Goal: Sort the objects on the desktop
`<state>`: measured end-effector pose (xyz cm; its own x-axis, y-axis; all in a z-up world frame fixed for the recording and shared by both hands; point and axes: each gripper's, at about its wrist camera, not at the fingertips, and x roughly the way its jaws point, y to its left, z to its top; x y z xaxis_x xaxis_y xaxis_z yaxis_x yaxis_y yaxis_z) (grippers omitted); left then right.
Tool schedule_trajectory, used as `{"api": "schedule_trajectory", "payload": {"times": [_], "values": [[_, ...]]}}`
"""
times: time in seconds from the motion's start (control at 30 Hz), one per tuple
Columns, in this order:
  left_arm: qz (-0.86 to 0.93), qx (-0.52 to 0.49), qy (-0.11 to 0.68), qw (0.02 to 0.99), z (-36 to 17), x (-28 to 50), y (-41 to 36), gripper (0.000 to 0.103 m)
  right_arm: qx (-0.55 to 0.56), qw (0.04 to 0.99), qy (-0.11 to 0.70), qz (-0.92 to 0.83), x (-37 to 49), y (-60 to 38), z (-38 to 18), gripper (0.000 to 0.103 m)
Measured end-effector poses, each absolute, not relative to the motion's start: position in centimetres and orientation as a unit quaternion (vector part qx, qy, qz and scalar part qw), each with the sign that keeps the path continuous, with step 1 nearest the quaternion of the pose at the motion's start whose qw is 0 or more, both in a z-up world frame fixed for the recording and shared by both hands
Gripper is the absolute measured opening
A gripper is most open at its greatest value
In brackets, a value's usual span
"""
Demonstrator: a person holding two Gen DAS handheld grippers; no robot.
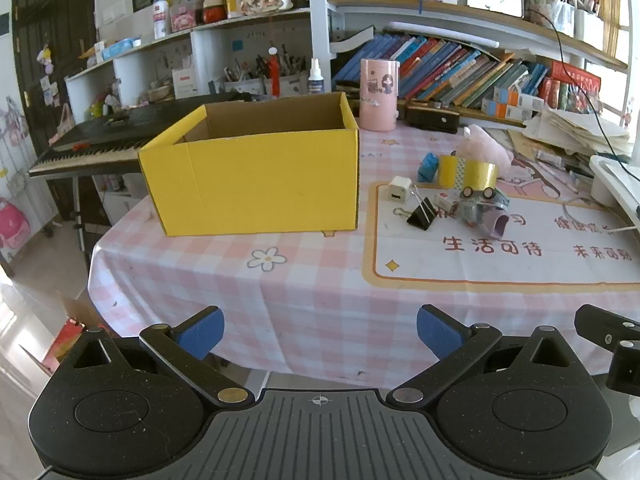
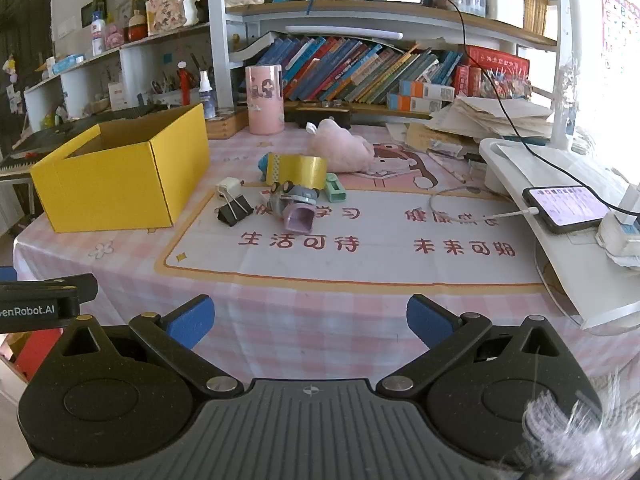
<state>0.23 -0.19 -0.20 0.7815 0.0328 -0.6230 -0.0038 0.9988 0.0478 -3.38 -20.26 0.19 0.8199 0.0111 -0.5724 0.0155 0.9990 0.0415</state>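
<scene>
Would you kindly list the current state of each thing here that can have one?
Left gripper: open, holding nothing.
Right gripper: open, holding nothing.
Yellow box: top open, upright on the table.
Binder clip: closed, handles up, clamping nothing.
Tape roll: standing on edge.
Phone: screen lit, cable plugged in.

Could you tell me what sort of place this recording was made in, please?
Most likely a home study or child's room: a desk under a pink checked cloth, shelves packed with books, and a keyboard piano beside it.
</scene>
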Motion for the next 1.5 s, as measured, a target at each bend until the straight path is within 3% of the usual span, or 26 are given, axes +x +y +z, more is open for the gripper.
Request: {"api": "schedule_trajectory", "payload": {"times": [1.5], "values": [[0.015,0.03,0.337,0.941,-0.6,1.3,-0.2,0.103,0.021,0.95,0.312,-0.001,-1.9,-20.4,-0.3,0.103]]}}
